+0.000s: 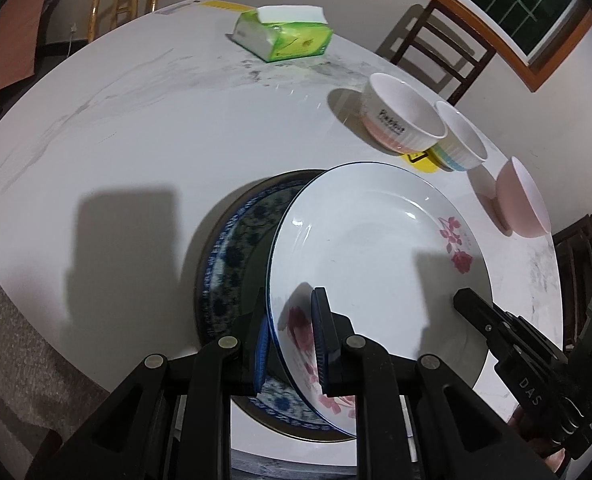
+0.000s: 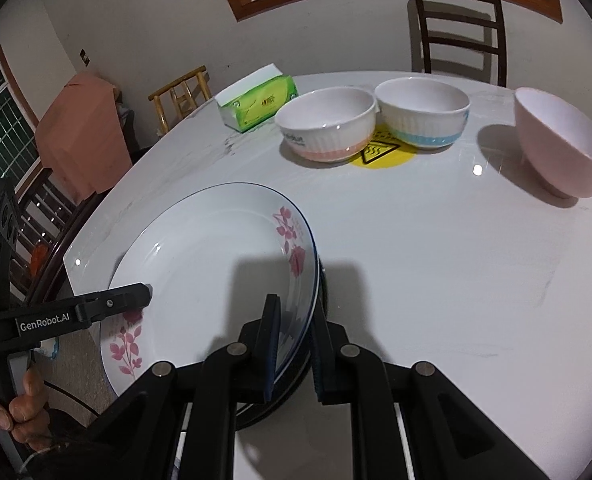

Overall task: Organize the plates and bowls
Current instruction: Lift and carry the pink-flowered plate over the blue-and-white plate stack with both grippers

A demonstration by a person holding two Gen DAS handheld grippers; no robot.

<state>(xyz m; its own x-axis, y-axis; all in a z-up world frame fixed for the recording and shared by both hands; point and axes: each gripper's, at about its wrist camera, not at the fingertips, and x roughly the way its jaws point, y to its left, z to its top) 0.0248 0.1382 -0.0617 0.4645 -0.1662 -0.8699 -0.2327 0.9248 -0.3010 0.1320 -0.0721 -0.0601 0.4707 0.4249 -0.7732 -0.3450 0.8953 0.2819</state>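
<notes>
I have both tongs pinched on the same white plate with pink flowers [image 1: 376, 248]. My left gripper [image 1: 291, 340] has its blue pads [image 1: 320, 336] pressed on the plate's near rim, one pad on the inner face and one under it. My right gripper [image 2: 293, 344] clamps the opposite rim in the same way, and in the left wrist view its black finger shows reaching onto the plate from the right edge. The plate hangs tilted between the two tongs, above a blue-patterned plate [image 1: 235, 248] that lies on the white table [image 1: 135, 140] just under and to the left of my left tongs.

Ahead of the right tongs, well apart from them, stand a white bowl with a pink base [image 2: 328, 130] and a white bowl with a blue band [image 2: 424, 114], touching at the rims, with a yellow warning sticker [image 2: 382, 152] on the table between them. Further right of them sits a pink bowl [image 2: 560, 144]. A green tissue pack [image 2: 257, 106] lies beyond the bowls to the left. A hand [image 2: 19, 408] grips the left tool's handle at the lower left of the right wrist view.
</notes>
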